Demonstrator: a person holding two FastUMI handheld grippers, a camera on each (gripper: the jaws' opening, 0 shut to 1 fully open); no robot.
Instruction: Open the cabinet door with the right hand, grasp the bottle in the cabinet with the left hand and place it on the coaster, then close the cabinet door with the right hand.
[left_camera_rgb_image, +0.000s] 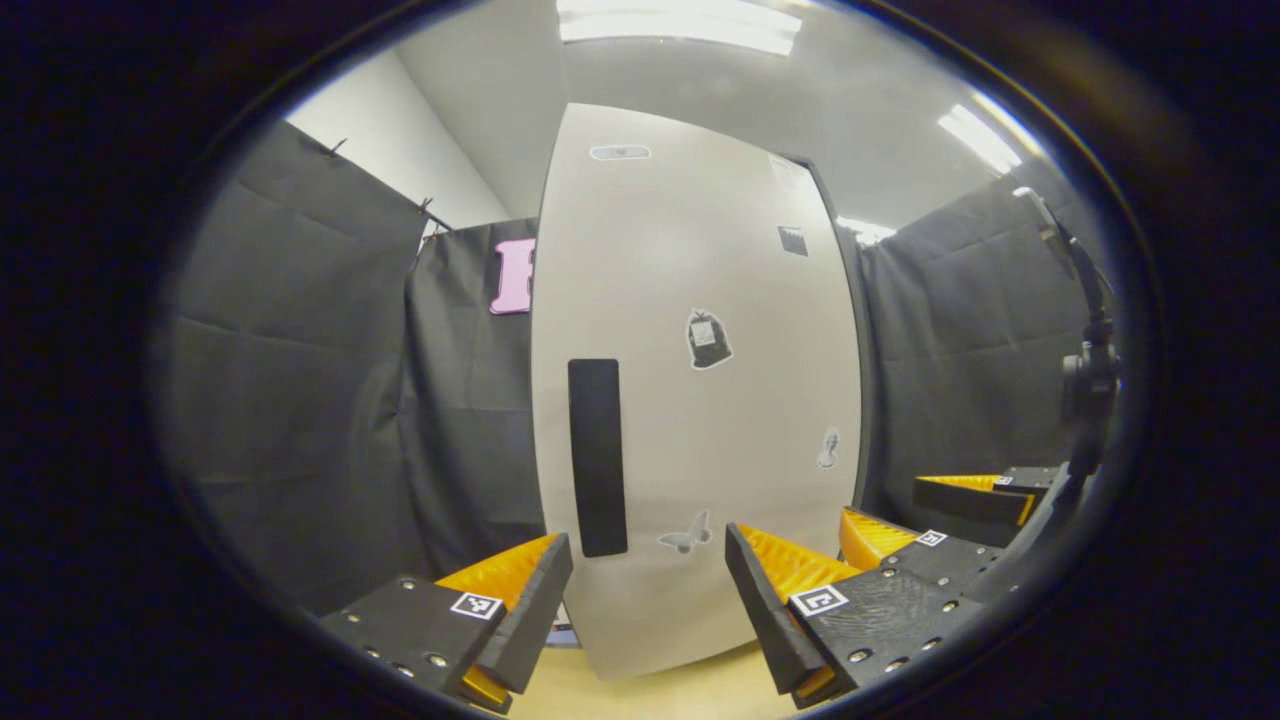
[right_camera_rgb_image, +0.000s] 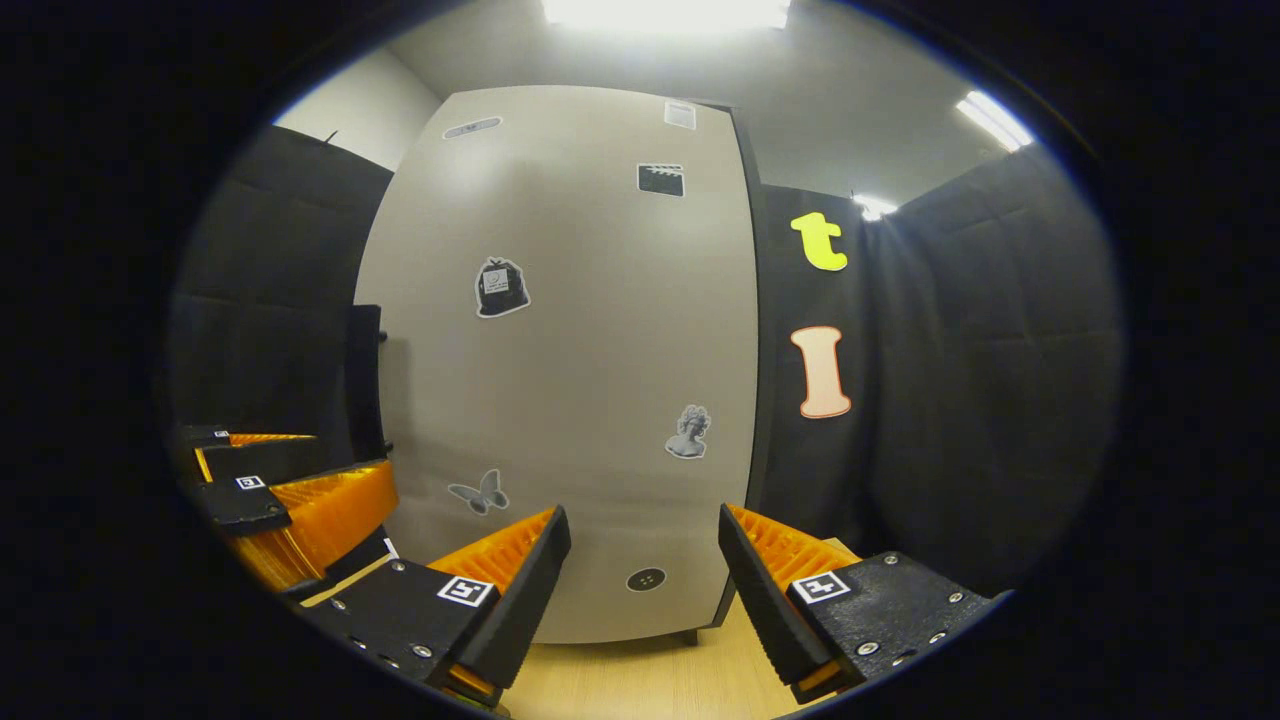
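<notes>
Standing shut on the wooden worktop (right_camera_rgb_image: 640, 680), the cabinet door (left_camera_rgb_image: 690, 400) faces both claws, its dark handle (left_camera_rgb_image: 597, 456) on its left side. Left claw (left_camera_rgb_image: 648, 590) and right claw (right_camera_rgb_image: 643, 570) hang released, gripping nothing, near the door.

pale grey cabinet door (left_camera_rgb_image: 700, 400) with black handle (left_camera_rgb_image: 597, 457), monochrome stickers (right_camera_rgb_image: 501, 288); light wooden table (right_camera_rgb_image: 640, 680).

Around you: black cloth wall (left_camera_rgb_image: 300, 380) draped on both sides, white wall (left_camera_rgb_image: 400, 170) showing above it at left. Grey ceiling (right_camera_rgb_image: 850, 90) carries bright strip lights (left_camera_rgb_image: 680, 25). Pale wooden desk (right_camera_rgb_image: 640, 680) lies below.
</notes>
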